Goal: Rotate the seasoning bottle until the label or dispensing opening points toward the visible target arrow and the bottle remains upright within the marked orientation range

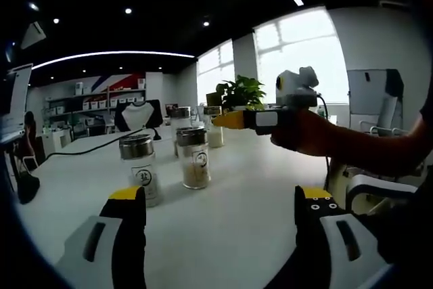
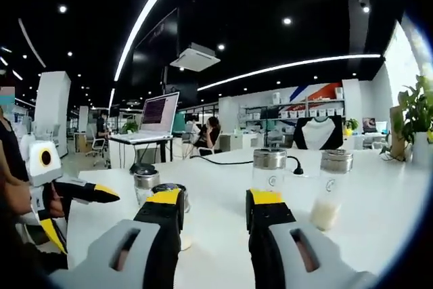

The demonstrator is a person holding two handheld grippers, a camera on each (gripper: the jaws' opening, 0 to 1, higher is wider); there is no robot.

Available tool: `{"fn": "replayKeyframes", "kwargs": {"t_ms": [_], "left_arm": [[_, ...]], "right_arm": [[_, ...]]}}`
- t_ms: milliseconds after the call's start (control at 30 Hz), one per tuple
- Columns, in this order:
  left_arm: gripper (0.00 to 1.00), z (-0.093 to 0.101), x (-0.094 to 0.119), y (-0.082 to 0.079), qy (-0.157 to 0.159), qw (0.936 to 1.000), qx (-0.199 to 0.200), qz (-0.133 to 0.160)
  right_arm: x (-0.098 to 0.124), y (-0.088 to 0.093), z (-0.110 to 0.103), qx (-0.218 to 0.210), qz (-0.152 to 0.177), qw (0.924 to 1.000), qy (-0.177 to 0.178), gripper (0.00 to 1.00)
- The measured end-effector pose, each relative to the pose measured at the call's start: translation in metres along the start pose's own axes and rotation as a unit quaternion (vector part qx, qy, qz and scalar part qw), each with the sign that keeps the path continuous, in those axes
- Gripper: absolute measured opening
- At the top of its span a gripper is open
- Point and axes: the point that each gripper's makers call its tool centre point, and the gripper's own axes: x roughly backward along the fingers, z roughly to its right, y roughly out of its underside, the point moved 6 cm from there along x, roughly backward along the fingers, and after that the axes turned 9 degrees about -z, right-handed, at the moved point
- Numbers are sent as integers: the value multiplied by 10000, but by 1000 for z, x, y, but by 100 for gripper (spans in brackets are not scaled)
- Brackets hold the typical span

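Several glass seasoning bottles with silver caps stand upright on the white table (image 1: pixel 243 201). The nearest bottle (image 1: pixel 140 168) carries a label and is just beyond my left jaw; a second bottle (image 1: pixel 194 158) holds beige grains. My left gripper (image 1: pixel 220 201) is open and holds nothing. My right gripper (image 1: pixel 230 120), held in a hand, hovers over the table near the far bottles (image 1: pixel 214 126). In the right gripper view my right gripper (image 2: pixel 215 201) is open and empty, with a labelled bottle (image 2: pixel 269 169) just beyond its right jaw and another bottle (image 2: pixel 330 187) further right.
A potted plant (image 1: pixel 240 93) stands at the table's far end. A black cable (image 2: pixel 223 162) runs across the table and a laptop (image 2: pixel 157 116) sits behind. My left gripper (image 2: pixel 84 194) enters at the left beside two short jars (image 2: pixel 145 182). People sit at desks beyond.
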Motion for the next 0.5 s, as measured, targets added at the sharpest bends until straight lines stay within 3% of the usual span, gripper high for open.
{"fn": "replayKeyframes", "kwargs": {"t_ms": [133,300,500], "left_arm": [[96,-1,1,-1,-13,10000,11,10],[96,-3,3,-2,-59,10000,-7,37],[96,-2,2,-1,-38,10000,2,20]], "right_arm": [[-10,-2,3,39,-28,9999,130,33],[-13,-4,7,-333,143,9986,387,33],[-27,-9,14,-146,70,9972,733,32]]}}
